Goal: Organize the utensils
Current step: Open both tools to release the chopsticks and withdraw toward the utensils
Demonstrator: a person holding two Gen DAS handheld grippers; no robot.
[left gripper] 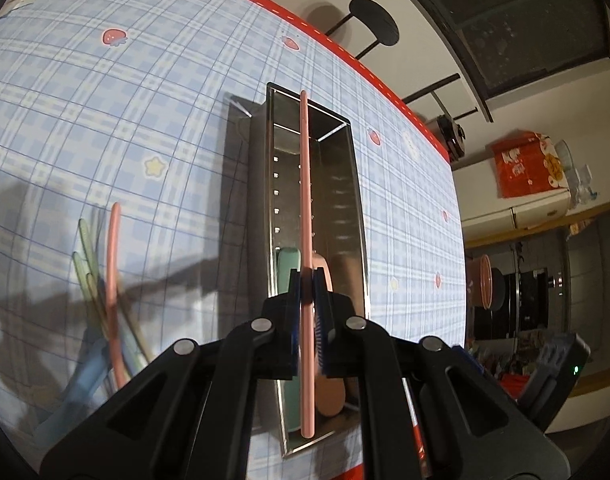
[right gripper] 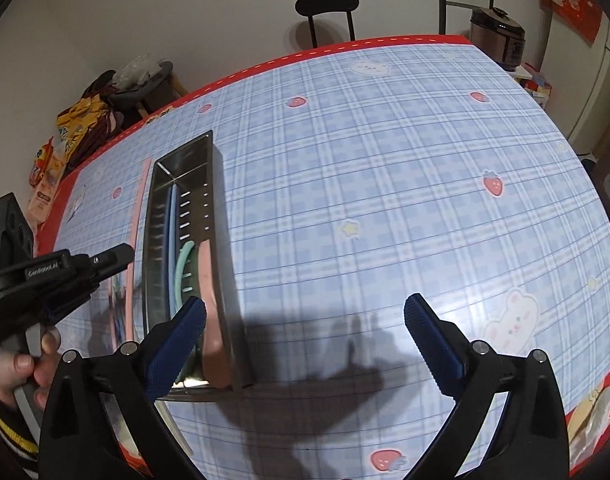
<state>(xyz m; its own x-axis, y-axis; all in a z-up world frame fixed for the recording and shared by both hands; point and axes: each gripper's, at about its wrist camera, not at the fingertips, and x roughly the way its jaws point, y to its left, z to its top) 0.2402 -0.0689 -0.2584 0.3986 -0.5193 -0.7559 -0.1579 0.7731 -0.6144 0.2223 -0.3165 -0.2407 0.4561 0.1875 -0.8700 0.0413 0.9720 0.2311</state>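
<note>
On a blue plaid tablecloth (left gripper: 105,128) printed with strawberries, a blurred cluster of loose utensils (left gripper: 105,300), green, blue and pink, lies at the far left of the left wrist view; motion blur makes their exact count hard to tell. Just right of them stands a long stainless steel utensil box (left gripper: 355,216) with slotted walls. The left gripper (left gripper: 308,280) is pressed together on a pink chopstick (left gripper: 305,184), pinching it near its middle so it runs lengthwise above the open box. Under the fingers, a green utensil (left gripper: 285,258) and a broad pink utensil (left gripper: 331,396) rest on the box floor.

The right wrist view adds what the left cannot: the left gripper (right gripper: 121,256) seen from the side at the frame's left, held in a person's hand (right gripper: 21,364), with the pink chopstick (right gripper: 139,216) appearing beside the box's outer wall. Inside the steel box (right gripper: 221,216) it also shows 1 blue stick (right gripper: 169,216) along the wall, next to the green utensil (right gripper: 181,264) and pink utensil (right gripper: 209,304). The right gripper (right gripper: 305,312) is spread wide and holds nothing, its left fingertip (right gripper: 193,312) over the box's near end, its right one above bare cloth. A black chair (right gripper: 327,4) stands beyond the table's red edge (right gripper: 265,66).
</note>
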